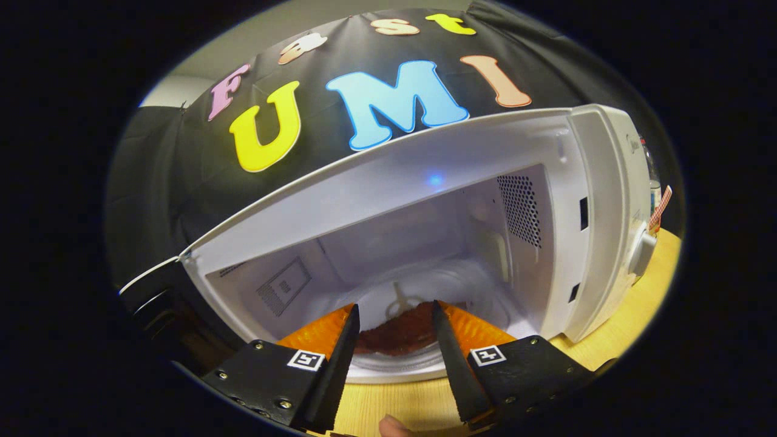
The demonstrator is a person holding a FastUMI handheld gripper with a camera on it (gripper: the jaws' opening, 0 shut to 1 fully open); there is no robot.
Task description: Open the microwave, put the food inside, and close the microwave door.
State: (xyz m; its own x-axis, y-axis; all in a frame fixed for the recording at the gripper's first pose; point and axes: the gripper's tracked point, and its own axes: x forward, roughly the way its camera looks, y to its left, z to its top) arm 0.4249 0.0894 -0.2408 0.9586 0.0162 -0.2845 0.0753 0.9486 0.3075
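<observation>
Fingers of gripper stood apart at lower centre of frame, tips reaching into microwave cavity. Food, dark reddish-brown piece, lay between fingers on turntable; whether pads pressed it, could not tell. Door swung open at lower left. Control knob at right, wooden table beneath. Judged step: placing food inside. Next move likely calls for confirming release, drawing straight out clear of cavity lip, then reaching left for door.

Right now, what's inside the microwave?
Inside the open microwave, a dark reddish-brown piece of food lies on the round turntable, between the gripper fingers. The fingers hide its sides, so contact is unclear.
</observation>
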